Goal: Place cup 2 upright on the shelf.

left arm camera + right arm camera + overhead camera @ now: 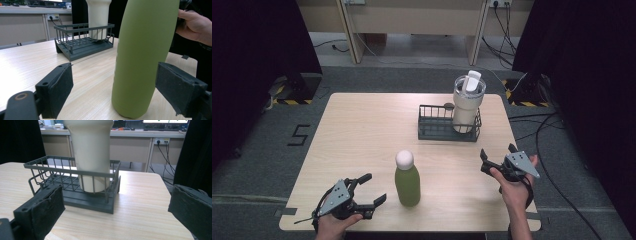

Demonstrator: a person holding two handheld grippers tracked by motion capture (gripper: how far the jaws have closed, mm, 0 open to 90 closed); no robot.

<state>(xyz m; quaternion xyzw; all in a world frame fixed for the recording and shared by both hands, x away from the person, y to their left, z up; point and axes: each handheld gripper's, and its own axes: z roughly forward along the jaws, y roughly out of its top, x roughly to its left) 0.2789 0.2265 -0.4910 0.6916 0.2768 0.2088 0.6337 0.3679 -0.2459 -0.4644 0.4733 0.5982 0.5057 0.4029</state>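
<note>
Two grippers waited wide open and empty: left gripper low-left beside the upright green bottle at the counter's lower centre, right gripper facing the racked cream tumbler, probably lining up grasps.

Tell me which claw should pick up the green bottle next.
Left. The left claw is open right beside the green bottle, which stands between its jaws in the left gripper view. The right claw is open too, but faces the rack holding the cup.
</note>
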